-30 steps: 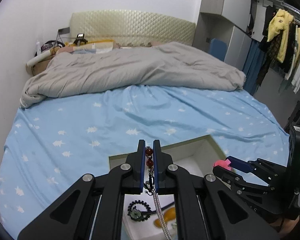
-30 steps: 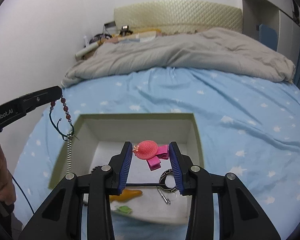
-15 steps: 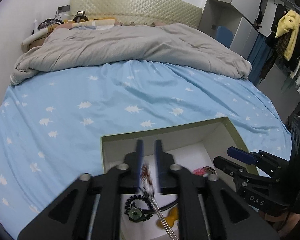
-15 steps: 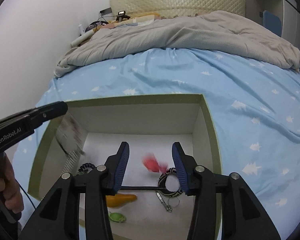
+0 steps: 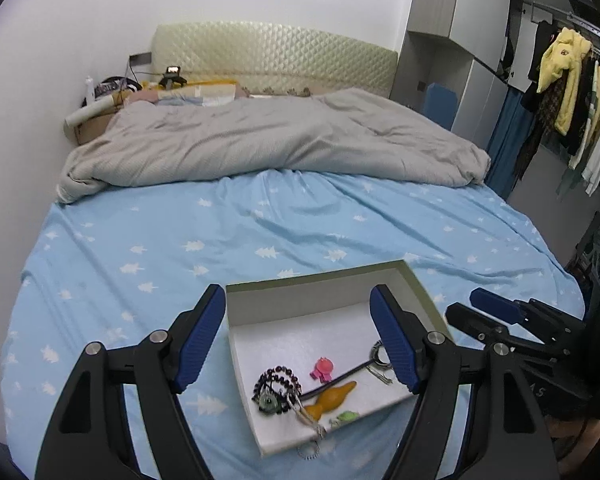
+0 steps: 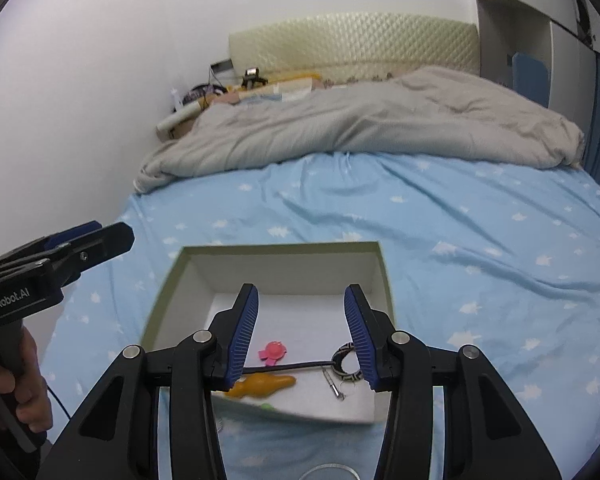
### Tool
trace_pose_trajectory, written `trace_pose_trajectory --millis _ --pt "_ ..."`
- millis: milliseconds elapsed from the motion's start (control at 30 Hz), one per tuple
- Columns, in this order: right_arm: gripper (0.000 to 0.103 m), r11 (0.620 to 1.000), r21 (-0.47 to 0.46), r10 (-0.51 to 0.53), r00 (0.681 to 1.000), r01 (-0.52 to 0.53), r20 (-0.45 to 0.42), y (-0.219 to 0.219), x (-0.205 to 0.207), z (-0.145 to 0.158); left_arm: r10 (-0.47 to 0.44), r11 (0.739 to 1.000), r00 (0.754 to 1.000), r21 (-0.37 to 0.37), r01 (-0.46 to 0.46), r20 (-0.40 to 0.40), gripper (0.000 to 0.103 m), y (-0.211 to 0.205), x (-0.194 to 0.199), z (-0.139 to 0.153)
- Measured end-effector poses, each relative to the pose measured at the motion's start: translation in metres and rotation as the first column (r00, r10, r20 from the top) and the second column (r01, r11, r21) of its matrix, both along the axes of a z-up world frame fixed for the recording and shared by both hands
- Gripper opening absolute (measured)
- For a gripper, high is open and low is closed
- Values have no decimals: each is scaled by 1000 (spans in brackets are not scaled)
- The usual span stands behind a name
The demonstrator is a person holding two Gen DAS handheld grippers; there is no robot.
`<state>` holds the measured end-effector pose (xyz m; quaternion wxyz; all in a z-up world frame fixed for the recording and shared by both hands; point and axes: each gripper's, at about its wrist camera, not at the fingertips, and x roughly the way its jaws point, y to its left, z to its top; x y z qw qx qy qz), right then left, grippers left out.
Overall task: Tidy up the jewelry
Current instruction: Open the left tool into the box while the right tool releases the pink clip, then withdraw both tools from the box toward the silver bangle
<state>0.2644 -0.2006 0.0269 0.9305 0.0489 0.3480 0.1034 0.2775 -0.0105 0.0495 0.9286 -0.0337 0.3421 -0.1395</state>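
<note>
The left gripper hangs over the open box with its jaws spread wide and nothing between them. Inside, at the left of the white floor, the beaded bracelet lies coiled, its silver chain running toward the near wall and spilling over the rim onto the blue bedsheet. Next come the pink hat clip and the orange piece (long axis slanting, thin end pointing up and right). A black stick lies along the same slant toward a striped ring. The right gripper has its jaws apart, holding nothing.
</note>
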Motion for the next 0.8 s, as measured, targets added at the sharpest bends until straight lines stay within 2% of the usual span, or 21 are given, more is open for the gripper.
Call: trace_pose_trajectory --millis 367,800 --pt "46 1000 -7 -7 996 7 90 -9 -77 43 17 1000 999 -7 -17 46 75 7 -65 25" --pt "47 1000 16 -28 993 26 114 -21 -133 37 41 998 998 -53 -39 45 75 12 -125 19"
